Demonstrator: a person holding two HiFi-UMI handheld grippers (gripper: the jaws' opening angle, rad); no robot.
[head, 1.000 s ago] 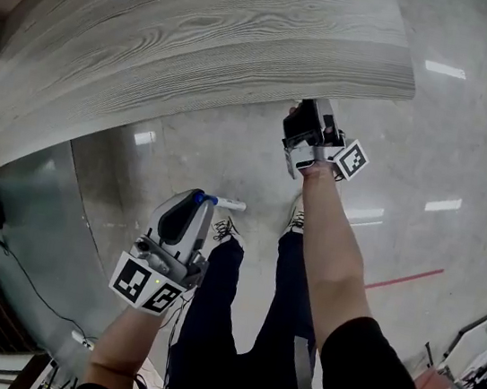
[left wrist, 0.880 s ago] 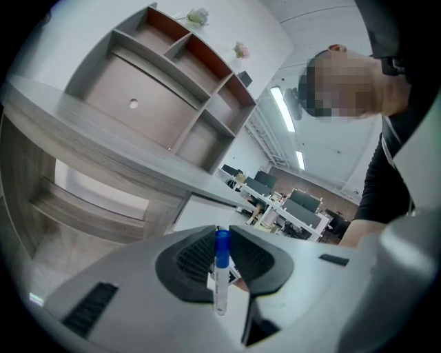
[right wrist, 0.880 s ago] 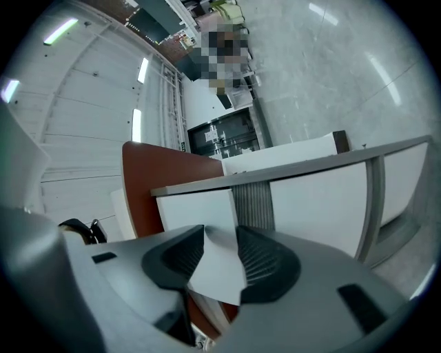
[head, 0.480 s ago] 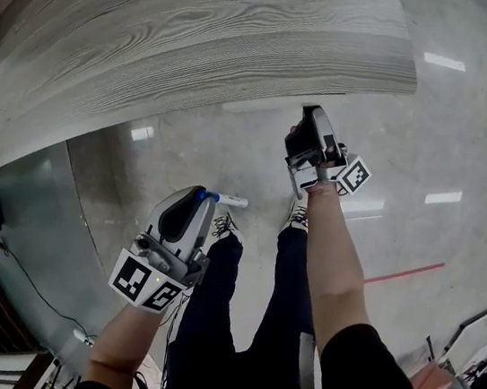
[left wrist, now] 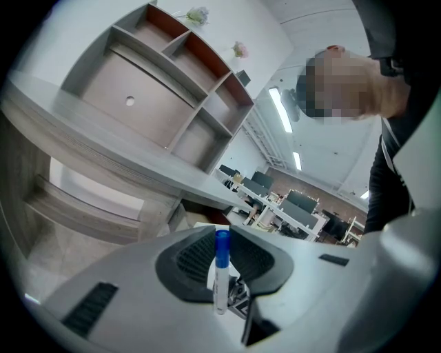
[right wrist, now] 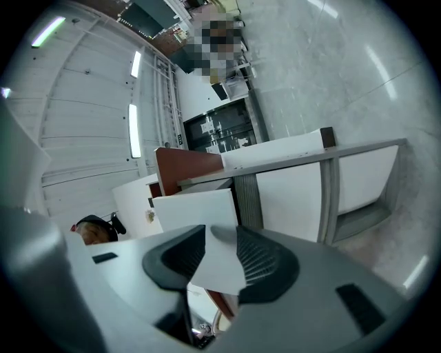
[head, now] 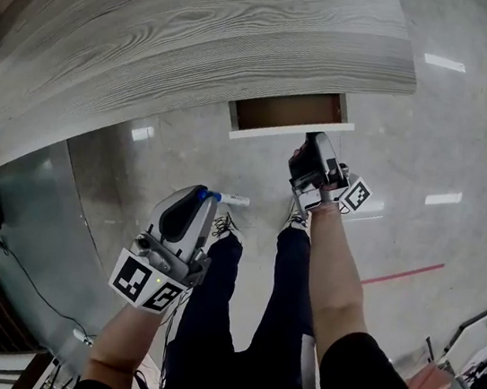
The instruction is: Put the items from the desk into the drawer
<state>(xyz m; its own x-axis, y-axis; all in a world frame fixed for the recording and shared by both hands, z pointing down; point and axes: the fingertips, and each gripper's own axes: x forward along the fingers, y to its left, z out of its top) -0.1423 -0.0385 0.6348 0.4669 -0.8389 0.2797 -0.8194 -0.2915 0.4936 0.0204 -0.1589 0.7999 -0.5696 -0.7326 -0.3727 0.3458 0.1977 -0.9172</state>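
Note:
A wood-grain desk [head: 205, 29] fills the top of the head view. Under its front edge a drawer [head: 285, 111] stands pulled out, its brown inside showing nothing. My right gripper [head: 311, 142] is shut on the white drawer front [head: 291, 131]; in the right gripper view that white panel [right wrist: 204, 217] sits pinched between the dark pads of the right gripper [right wrist: 220, 260]. My left gripper [head: 205, 197] hangs lower left, away from the desk, shut on a white marker [head: 230, 200] with a blue cap. In the left gripper view the marker [left wrist: 220, 272] stands clamped in the left gripper [left wrist: 222, 260].
The person's dark-trousered legs [head: 240, 306] and shoes stand on the glossy grey floor below the drawer. A red line [head: 404, 274] crosses the floor at right. A grey side panel [head: 31, 221] and cables lie at left. Open shelving [left wrist: 172, 89] shows behind the desk.
The drawer has slid out from under the desk as my right gripper drew back toward the person. The left gripper with the marker has stayed where it was.

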